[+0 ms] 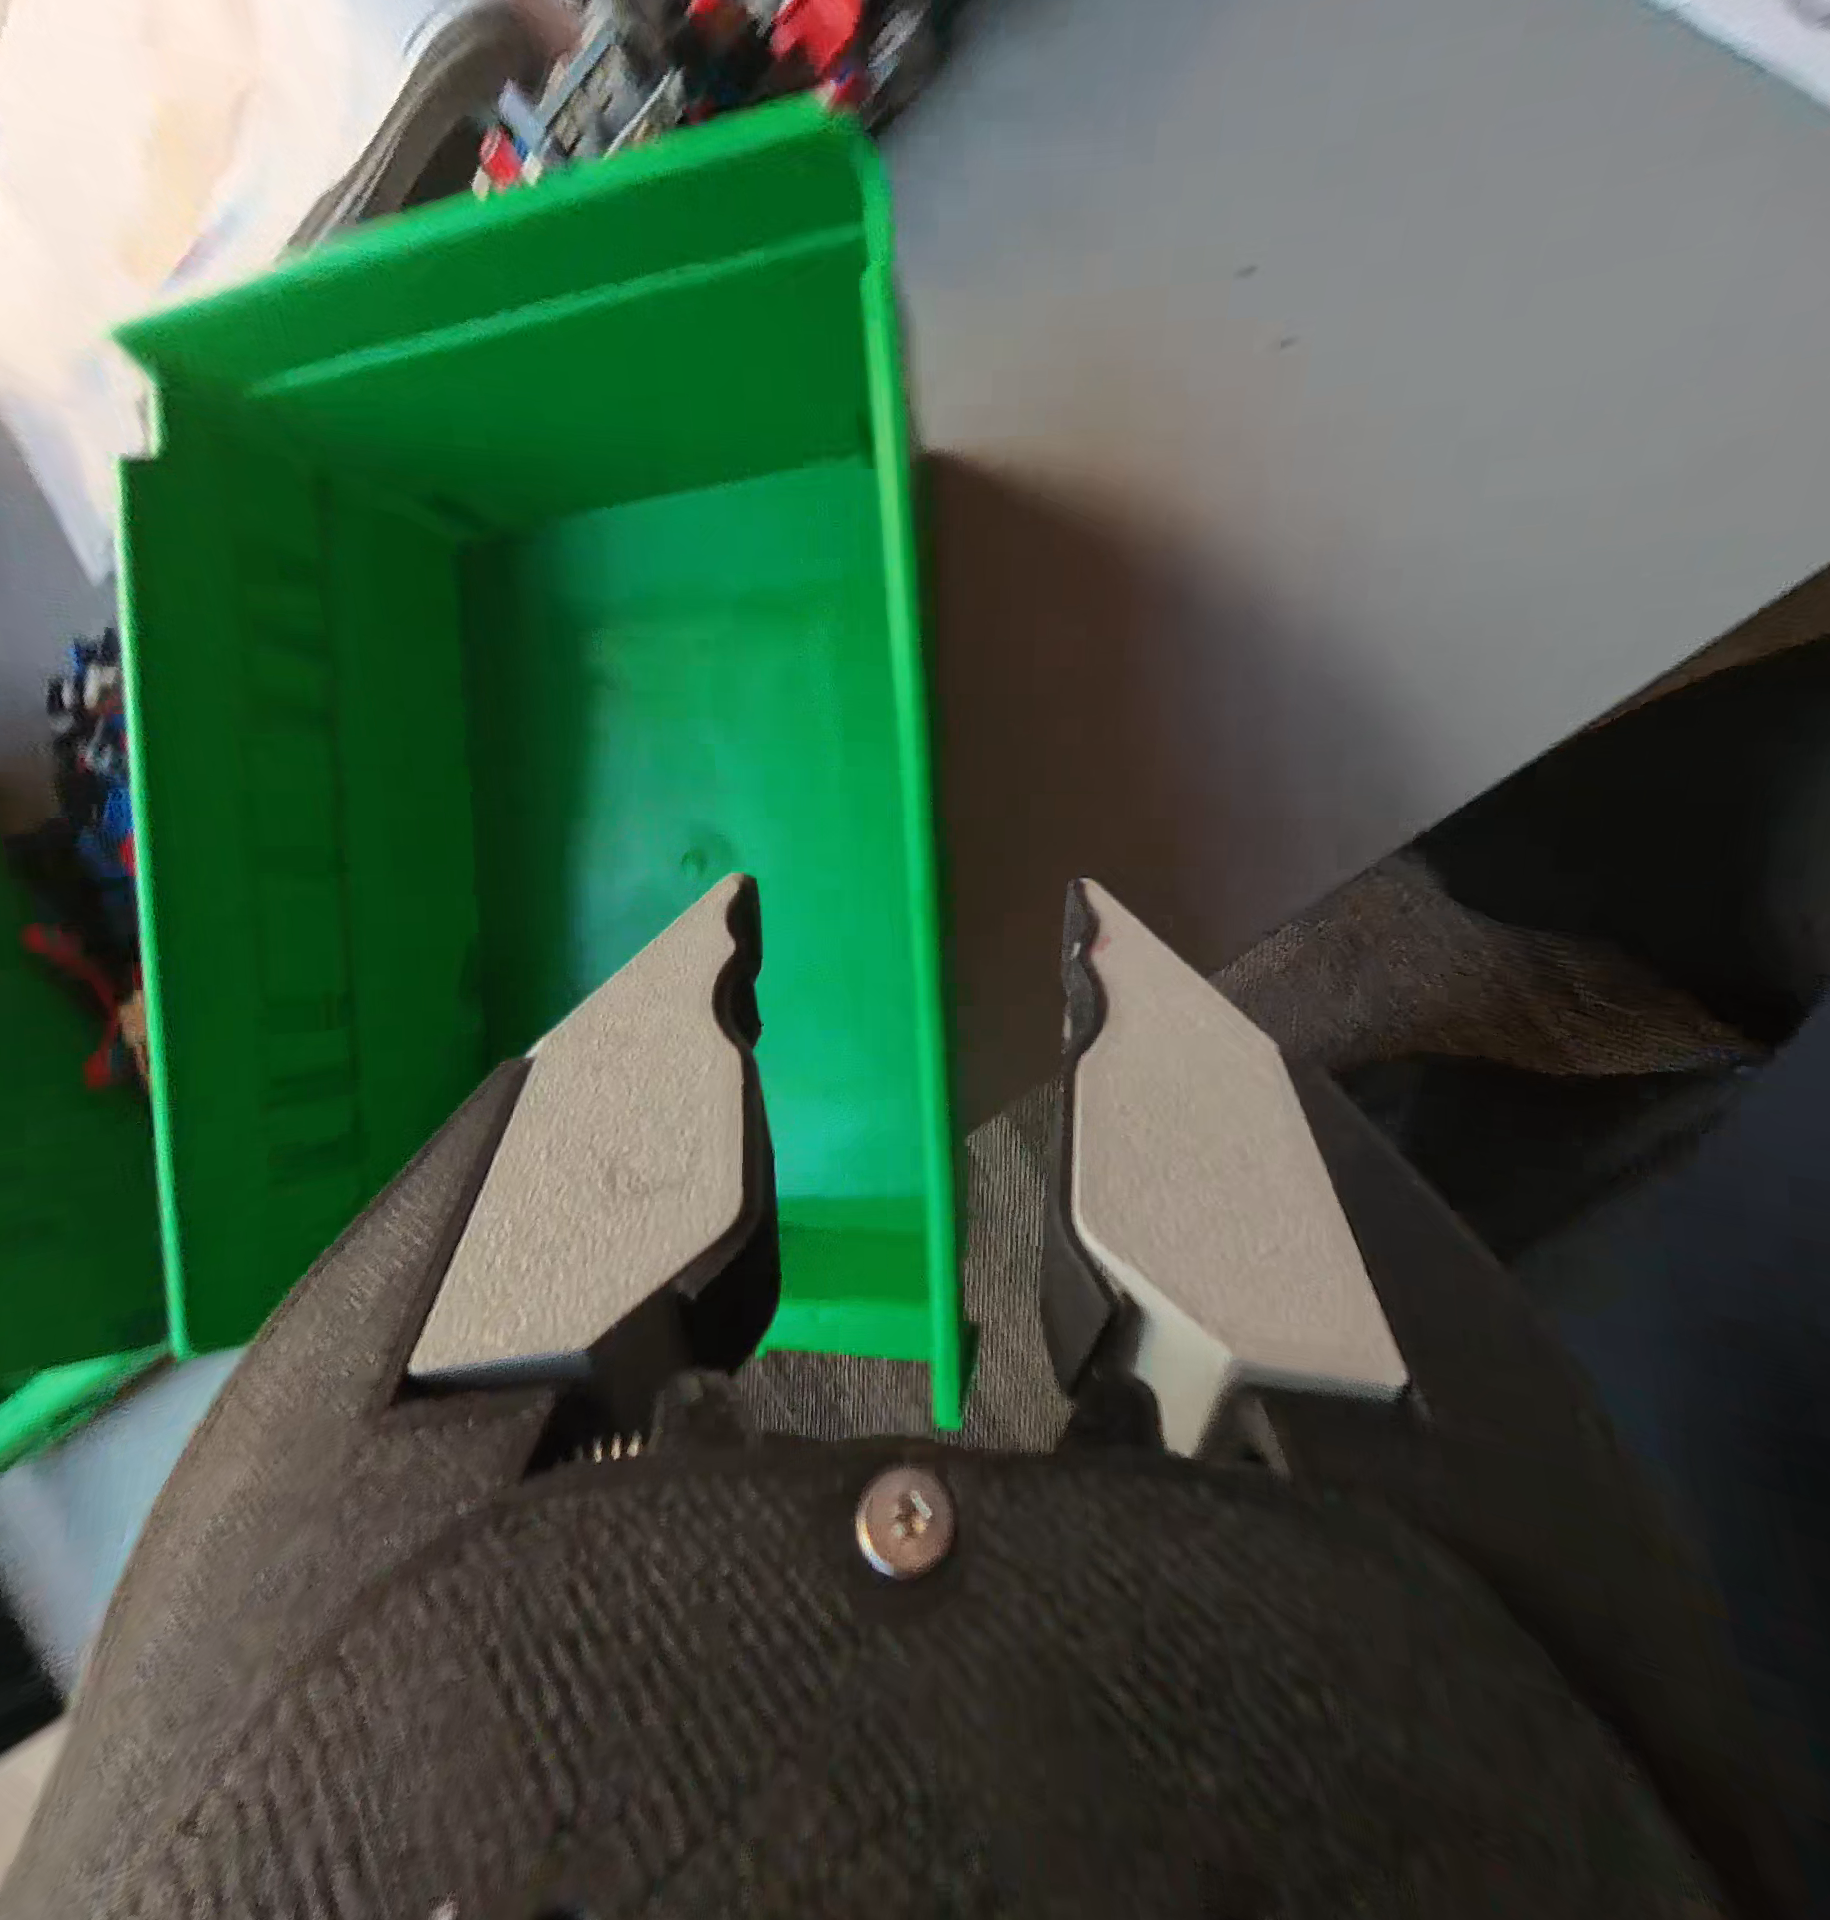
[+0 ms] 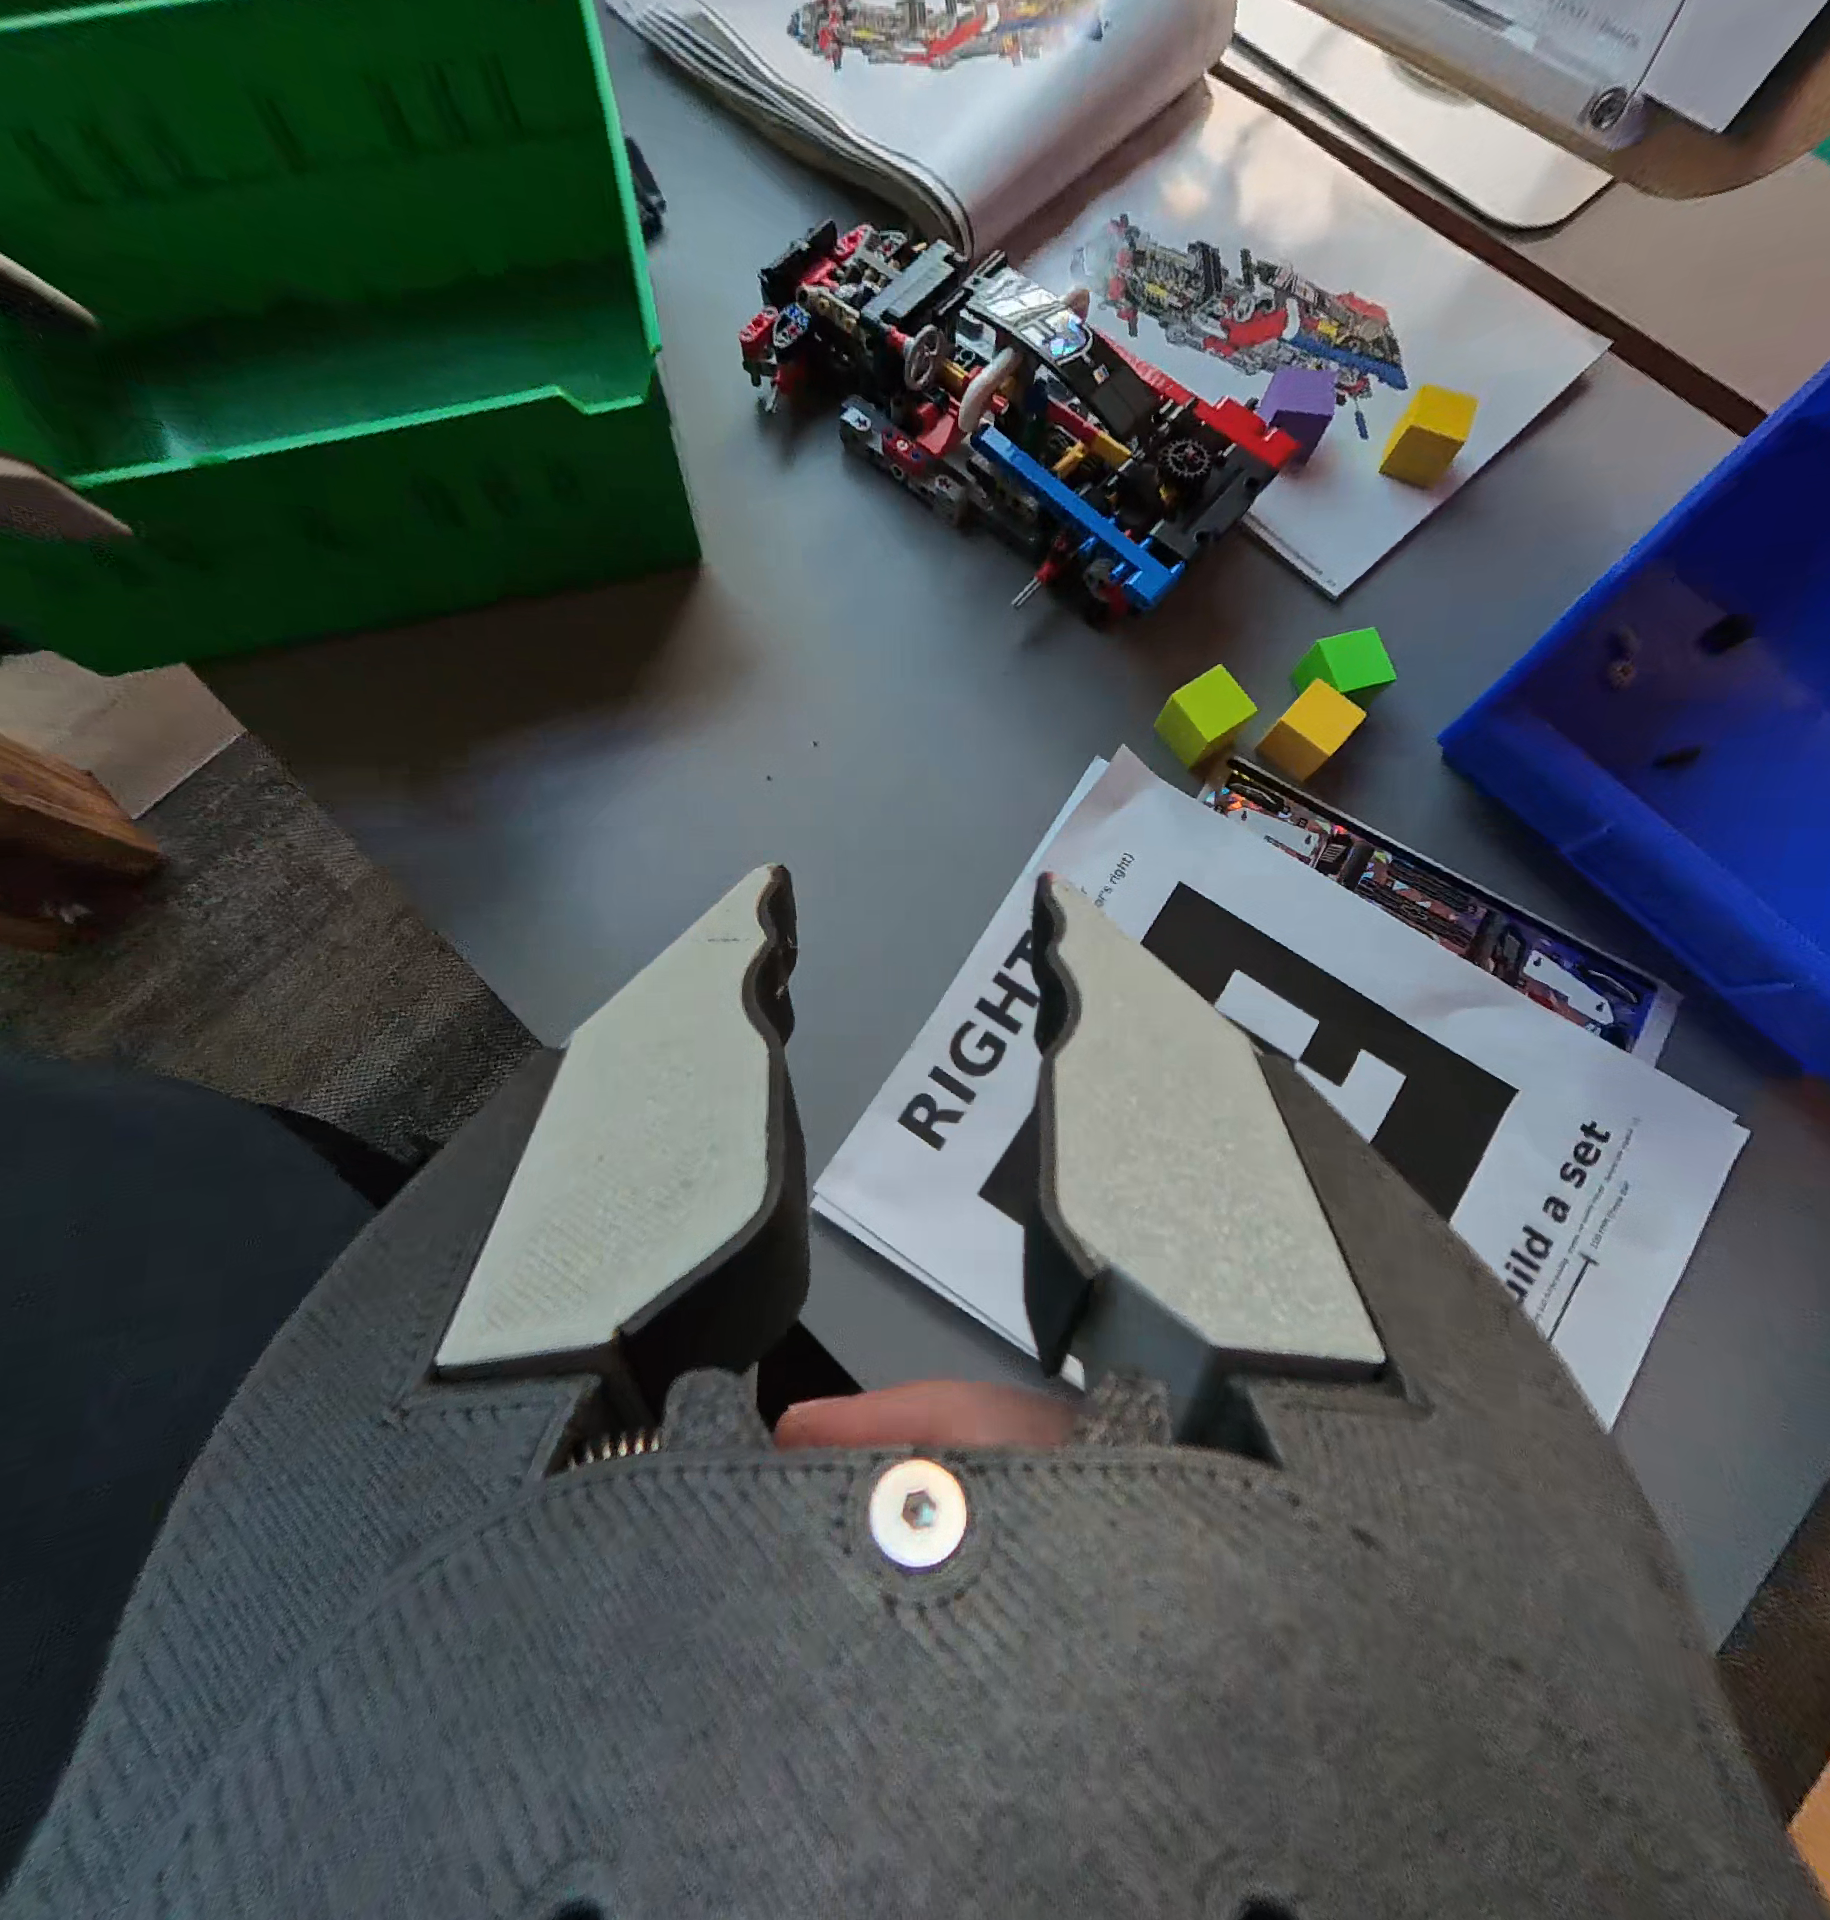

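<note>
In the left wrist view my left gripper (image 1: 913,888) is open and holds nothing. It hangs over the near right corner of an empty green bin (image 1: 578,416). The bin's thin right wall (image 1: 916,727) runs between my two fingers with a gap on each side, so neither pad presses on it. In the right wrist view my right gripper (image 2: 909,878) is open and empty above the grey table (image 2: 682,727), by the edge of a printed white sheet (image 2: 1306,1143). The green bin (image 2: 371,499) stands far left there, with the left gripper's fingertips (image 2: 28,499) at the frame edge.
A brick-built vehicle model (image 2: 1015,416) lies mid-table. Lime (image 2: 1202,712), yellow (image 2: 1306,727) and green (image 2: 1342,660) cubes sit near a blue bin (image 2: 1669,779). A purple cube (image 2: 1295,405) and a yellow cube (image 2: 1425,431) rest on a picture sheet. An open booklet (image 2: 942,83) lies behind. The tips of one gripper are about 30 centimetres away from the tips of the other.
</note>
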`<state>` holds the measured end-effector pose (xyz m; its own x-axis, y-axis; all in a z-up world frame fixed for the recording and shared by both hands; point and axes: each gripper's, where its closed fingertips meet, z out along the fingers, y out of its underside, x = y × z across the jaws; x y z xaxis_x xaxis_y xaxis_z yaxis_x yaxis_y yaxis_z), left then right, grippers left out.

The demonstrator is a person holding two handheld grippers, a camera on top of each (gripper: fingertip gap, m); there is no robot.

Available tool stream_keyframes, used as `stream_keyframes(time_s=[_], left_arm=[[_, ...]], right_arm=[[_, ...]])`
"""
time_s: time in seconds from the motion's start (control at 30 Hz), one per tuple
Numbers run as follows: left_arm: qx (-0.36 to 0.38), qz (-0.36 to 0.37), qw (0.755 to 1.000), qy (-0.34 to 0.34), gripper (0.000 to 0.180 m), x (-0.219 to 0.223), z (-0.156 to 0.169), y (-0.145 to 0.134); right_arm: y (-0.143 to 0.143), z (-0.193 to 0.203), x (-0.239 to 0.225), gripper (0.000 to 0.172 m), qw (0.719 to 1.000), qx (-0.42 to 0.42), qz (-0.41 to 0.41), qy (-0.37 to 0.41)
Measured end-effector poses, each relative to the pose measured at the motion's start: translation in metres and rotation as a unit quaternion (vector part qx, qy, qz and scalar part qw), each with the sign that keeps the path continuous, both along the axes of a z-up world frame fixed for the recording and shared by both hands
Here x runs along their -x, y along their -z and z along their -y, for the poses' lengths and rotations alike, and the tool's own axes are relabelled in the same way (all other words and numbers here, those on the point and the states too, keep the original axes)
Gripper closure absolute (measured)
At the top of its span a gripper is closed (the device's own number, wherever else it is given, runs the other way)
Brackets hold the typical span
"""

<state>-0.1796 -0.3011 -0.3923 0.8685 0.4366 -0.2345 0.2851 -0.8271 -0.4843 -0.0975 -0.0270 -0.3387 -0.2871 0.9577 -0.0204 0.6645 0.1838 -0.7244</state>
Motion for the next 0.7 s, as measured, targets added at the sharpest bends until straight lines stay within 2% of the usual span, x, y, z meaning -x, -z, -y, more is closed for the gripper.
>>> stream_keyframes(time_s=[0.07,0.2,0.3,0.37,0.43,0.57,0.7], left_arm=[[0.025,0.021,0.999,-0.031,0.123,0.007,0.016,0.013],[0.087,0.117,0.985,-0.088,0.128,-0.001,0.042,0.052],[0.098,0.192,0.969,-0.118,0.172,-0.018,0.047,0.072],[0.114,0.168,0.97,-0.13,0.178,-0.016,0.049,0.071],[0.141,0.177,0.963,-0.143,0.177,-0.022,0.049,0.069],[0.139,0.208,0.952,-0.178,0.177,-0.043,0.034,0.066],[0.137,0.234,0.94,-0.205,0.169,-0.055,0.024,0.06]], right_arm=[[0.012,-0.01,0.008,0.128,1.0,0.003,0.011,-0.004],[0.036,-0.027,0.035,0.129,0.999,0.034,0.023,-0.019],[0.048,-0.041,0.063,0.129,0.998,0.048,0.028,-0.043],[0.05,-0.053,0.085,0.129,0.997,0.053,0.019,-0.056],[0.052,-0.065,0.104,0.13,0.996,0.058,0.014,-0.071],[0.061,-0.089,0.142,0.134,0.994,0.043,0.014,-0.099],[0.051,-0.104,0.192,0.142,0.995,0.004,0.003,-0.103]])
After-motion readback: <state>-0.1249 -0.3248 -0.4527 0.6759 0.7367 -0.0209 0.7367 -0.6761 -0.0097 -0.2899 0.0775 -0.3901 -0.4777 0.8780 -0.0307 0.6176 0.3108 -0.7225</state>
